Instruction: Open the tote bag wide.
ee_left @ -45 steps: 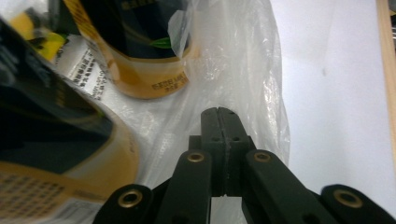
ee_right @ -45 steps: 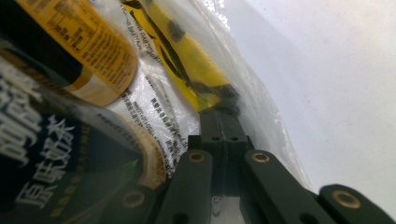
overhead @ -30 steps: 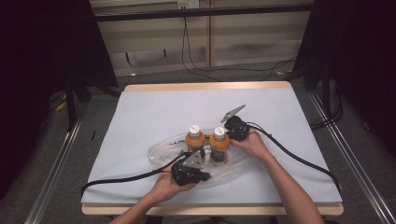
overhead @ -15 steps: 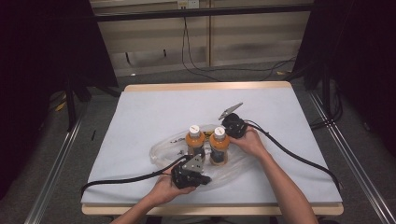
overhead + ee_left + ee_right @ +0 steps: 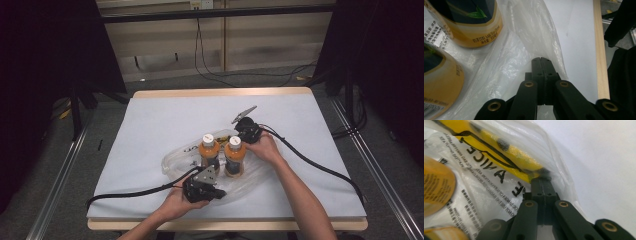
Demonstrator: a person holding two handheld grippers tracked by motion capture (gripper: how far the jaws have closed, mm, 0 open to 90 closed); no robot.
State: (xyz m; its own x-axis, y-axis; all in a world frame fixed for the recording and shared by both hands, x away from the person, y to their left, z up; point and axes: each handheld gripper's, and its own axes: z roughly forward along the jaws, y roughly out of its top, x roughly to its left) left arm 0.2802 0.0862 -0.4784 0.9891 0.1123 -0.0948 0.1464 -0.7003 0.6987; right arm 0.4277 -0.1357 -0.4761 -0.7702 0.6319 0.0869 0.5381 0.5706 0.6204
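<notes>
White table [image 5: 150,125], plastic bag [image 5: 180,157] between hand-held grippers [image 5: 212,192]

Two hand-held grippers, both matte black w/ linkage-style jaws. Left gripper [image 5: 202,186]: compact black body, grey three-cornered plate on top, thick black cable trailing off its left side. Right gripper [image 5: 247,131]: same black housing, grey plate angled up, black cable looping away toward table's right edge. Close up, left gripper's jaws [image 5: 540,65]: flat black plastic arms, brass-coloured pivot rivets at each joint, small dark screw holes near tips. Right gripper's jaws [image 5: 541,185]: identical build, brass rivets, tiny screws. Person's forearms bare, no sleeves seen.
</notes>
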